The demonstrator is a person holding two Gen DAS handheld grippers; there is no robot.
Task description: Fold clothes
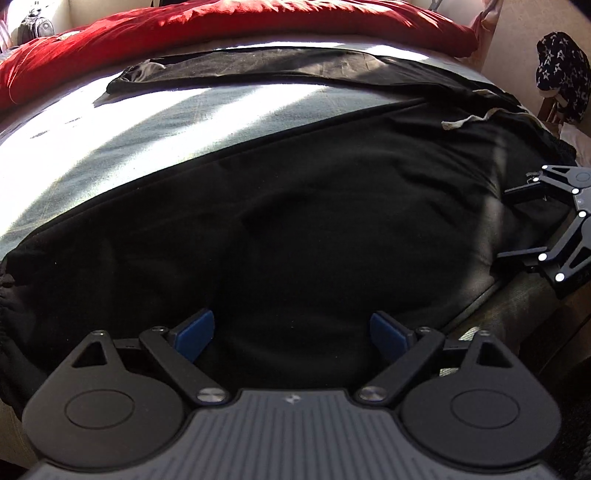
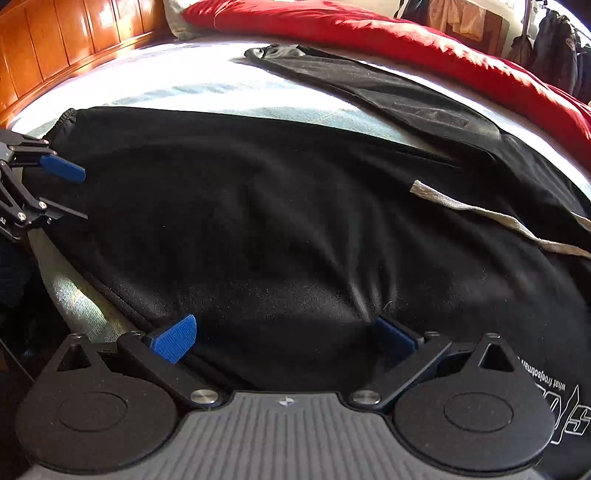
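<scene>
Both grippers hang over the near edge of the black trousers (image 1: 295,229), the landmark for everything below. Left gripper (image 1: 291,334): jaws spread wide, blue pads clear of the cloth, nothing between them. Right gripper (image 2: 286,338): jaws likewise spread, left blue pad at the trouser hem line, nothing pinched. In the right wrist view the left gripper shows at the trousers' left side, near the elastic cuff (image 2: 64,122), one blue pad just above the fabric.

Trousers lie flat on a pale bed sheet (image 1: 110,147), one leg in the foreground, the second leg (image 2: 388,88) stretched farther back and angled away. A whitish drawstring (image 2: 491,218) trails loose across the black fabric toward the waist end. White printed lettering (image 2: 569,402) shows on the cloth at the near right corner of the right wrist view; not fully legible.

Beyond the trousers: strip of sunlit sheet, then a red blanket (image 1: 184,33) bunched along the far side of the bed. Wooden headboard (image 2: 55,48) left of the trousers. Dark star-patterned cloth (image 1: 563,70) off the bed past the waist end. Hanging clothes (image 2: 554,55) behind the blanket, far right.
</scene>
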